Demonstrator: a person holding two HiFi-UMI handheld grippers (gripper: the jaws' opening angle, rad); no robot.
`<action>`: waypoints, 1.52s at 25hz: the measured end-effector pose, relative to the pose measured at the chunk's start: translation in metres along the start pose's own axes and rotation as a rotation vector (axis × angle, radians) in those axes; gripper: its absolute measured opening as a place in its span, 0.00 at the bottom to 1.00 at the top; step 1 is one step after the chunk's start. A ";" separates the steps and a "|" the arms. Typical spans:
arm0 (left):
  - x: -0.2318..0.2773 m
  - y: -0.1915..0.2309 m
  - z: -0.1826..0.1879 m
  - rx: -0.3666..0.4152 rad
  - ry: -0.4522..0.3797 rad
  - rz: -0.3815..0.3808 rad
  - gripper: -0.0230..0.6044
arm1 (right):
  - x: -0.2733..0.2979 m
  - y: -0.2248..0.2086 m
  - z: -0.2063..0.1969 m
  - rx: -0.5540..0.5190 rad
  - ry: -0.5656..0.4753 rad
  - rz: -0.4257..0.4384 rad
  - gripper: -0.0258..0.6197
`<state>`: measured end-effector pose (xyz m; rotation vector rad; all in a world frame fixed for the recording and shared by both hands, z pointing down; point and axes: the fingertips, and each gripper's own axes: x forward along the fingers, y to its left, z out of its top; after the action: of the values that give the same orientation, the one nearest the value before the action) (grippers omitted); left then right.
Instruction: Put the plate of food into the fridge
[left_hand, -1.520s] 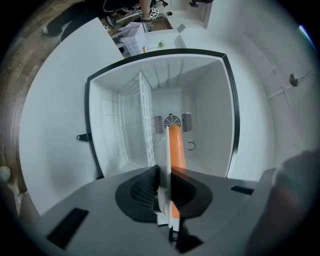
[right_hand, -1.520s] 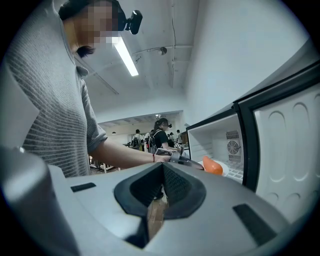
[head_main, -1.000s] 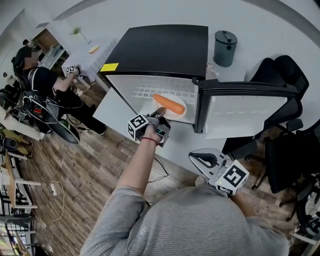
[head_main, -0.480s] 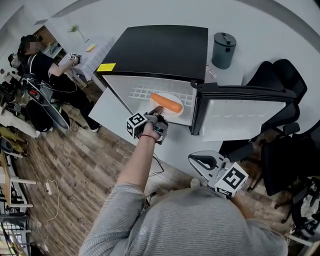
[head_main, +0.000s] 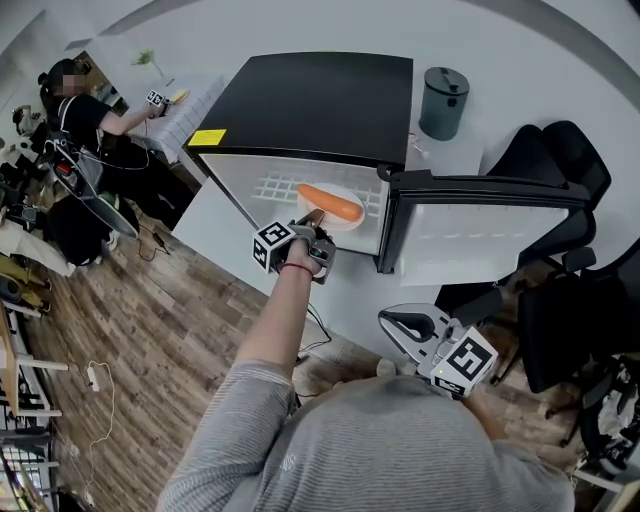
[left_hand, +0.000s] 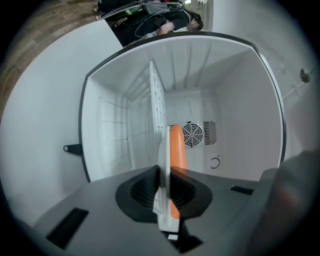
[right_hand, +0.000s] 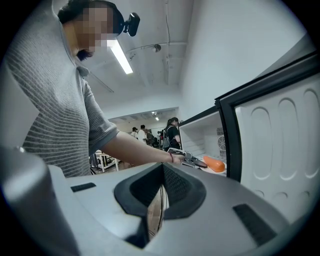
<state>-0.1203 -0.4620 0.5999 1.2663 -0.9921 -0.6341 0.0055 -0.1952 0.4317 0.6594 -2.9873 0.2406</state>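
Left gripper view: your left gripper (left_hand: 165, 182) grasps the round white plate (left_hand: 162, 152) bearing a long orange carrot (left_hand: 176, 147) at the open white fridge (left_hand: 240, 100); your right gripper (right_hand: 159, 202) is clenched, empty.

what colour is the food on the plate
The food is orange, on a white plate; clearest in the head view.

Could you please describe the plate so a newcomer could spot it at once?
Find the black-topped fridge with its door open. At its open front the left claw grips a white plate by the rim. It alone carries a long orange piece of food.
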 end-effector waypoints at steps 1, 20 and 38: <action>0.002 0.000 0.000 -0.001 -0.004 0.006 0.10 | 0.000 -0.001 0.000 0.001 0.000 -0.004 0.06; 0.022 0.000 0.003 -0.036 -0.061 0.107 0.10 | -0.006 -0.016 -0.001 0.018 -0.015 -0.039 0.06; 0.007 0.000 -0.009 0.041 0.007 0.049 0.34 | -0.004 -0.015 0.000 0.020 -0.015 -0.006 0.06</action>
<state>-0.1094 -0.4635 0.6015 1.2752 -1.0312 -0.5737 0.0152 -0.2066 0.4337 0.6752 -3.0003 0.2668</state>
